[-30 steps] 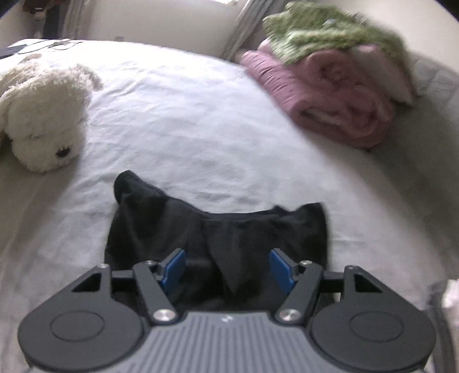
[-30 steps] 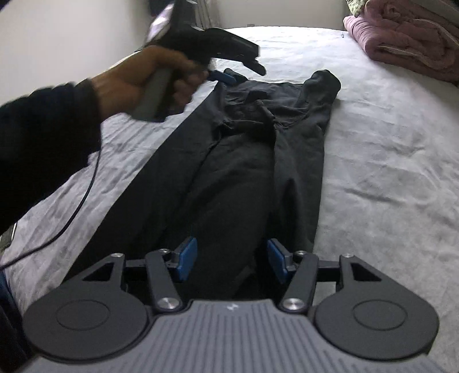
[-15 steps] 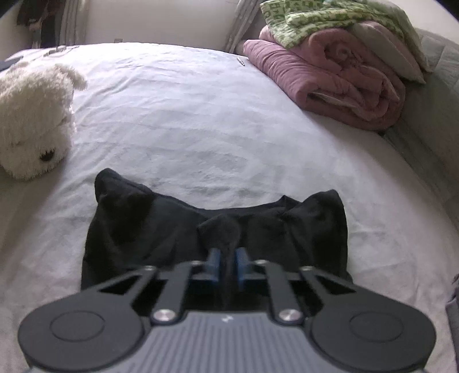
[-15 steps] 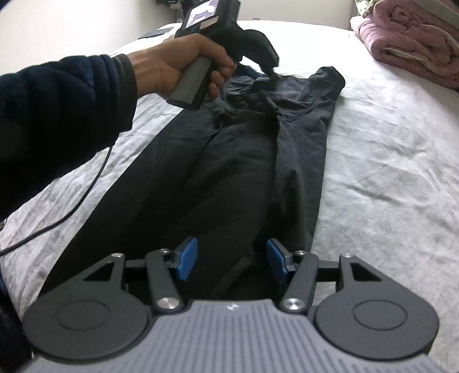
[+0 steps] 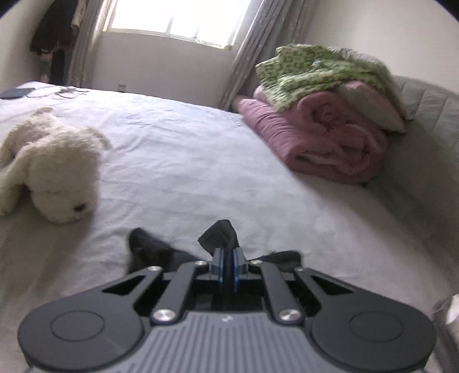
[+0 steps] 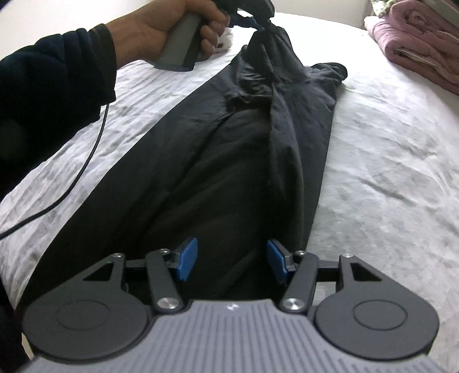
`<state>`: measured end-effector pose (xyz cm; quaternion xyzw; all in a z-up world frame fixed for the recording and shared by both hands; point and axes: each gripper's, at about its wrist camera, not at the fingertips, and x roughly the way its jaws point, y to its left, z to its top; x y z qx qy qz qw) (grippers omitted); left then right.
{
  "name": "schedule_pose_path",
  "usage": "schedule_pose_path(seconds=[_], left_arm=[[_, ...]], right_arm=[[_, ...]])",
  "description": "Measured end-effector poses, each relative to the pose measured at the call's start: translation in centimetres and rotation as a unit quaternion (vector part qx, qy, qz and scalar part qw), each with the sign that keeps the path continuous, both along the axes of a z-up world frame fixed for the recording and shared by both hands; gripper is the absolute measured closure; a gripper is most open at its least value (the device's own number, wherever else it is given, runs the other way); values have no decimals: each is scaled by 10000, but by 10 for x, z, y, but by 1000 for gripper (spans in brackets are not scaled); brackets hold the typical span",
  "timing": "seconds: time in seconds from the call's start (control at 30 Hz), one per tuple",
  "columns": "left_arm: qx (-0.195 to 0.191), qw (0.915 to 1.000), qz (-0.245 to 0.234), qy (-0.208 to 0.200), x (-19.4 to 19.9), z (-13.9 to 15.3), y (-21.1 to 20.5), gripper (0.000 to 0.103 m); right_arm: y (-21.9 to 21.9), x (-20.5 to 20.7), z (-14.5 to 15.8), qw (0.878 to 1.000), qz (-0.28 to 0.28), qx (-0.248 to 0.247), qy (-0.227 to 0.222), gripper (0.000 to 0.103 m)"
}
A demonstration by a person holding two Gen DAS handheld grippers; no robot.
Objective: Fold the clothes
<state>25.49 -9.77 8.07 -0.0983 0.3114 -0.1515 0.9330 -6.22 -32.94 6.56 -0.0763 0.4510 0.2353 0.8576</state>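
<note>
A long black garment [image 6: 229, 160] lies stretched along the white bed [image 6: 387, 160]. My left gripper [image 5: 227, 255] is shut on a pinch of its far end, and a tuft of black cloth [image 5: 219, 233] sticks up past the blue pads. In the right wrist view the left gripper [image 6: 259, 24] lifts that end into a peak off the sheet. My right gripper [image 6: 231, 259] hovers open over the near end of the garment, its blue pads apart with dark cloth lying below them.
A white plush dog [image 5: 54, 172] lies on the bed to the left. A stack of pink and green folded blankets [image 5: 324, 126] sits at the right by a grey headboard. A person's hand and dark sleeve [image 6: 57, 83] hold the left gripper, its cable trailing across the sheet.
The left gripper closed on the garment's far end and raised it, so the cloth now peaks up from the bed. The right gripper stayed open over the near end.
</note>
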Motion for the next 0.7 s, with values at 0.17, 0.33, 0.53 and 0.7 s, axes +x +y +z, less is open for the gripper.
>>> schedule_pose_path(seconds=[0.17, 0.33, 0.53, 0.7], left_arm=[[198, 9987, 139, 450, 14, -34, 7, 96], [235, 9987, 161, 433, 12, -40, 9, 91], [56, 9993, 264, 268, -11, -15, 31, 69], [-131, 9992, 5, 374, -69, 2, 55, 67]], right_arm=[[4, -1, -4, 9999, 83, -149, 6, 45], [-5, -3, 5, 9999, 139, 35, -36, 45], [-19, 0, 18, 9989, 106, 457, -47, 45], [-24, 2, 23, 9977, 51, 673, -17, 45]])
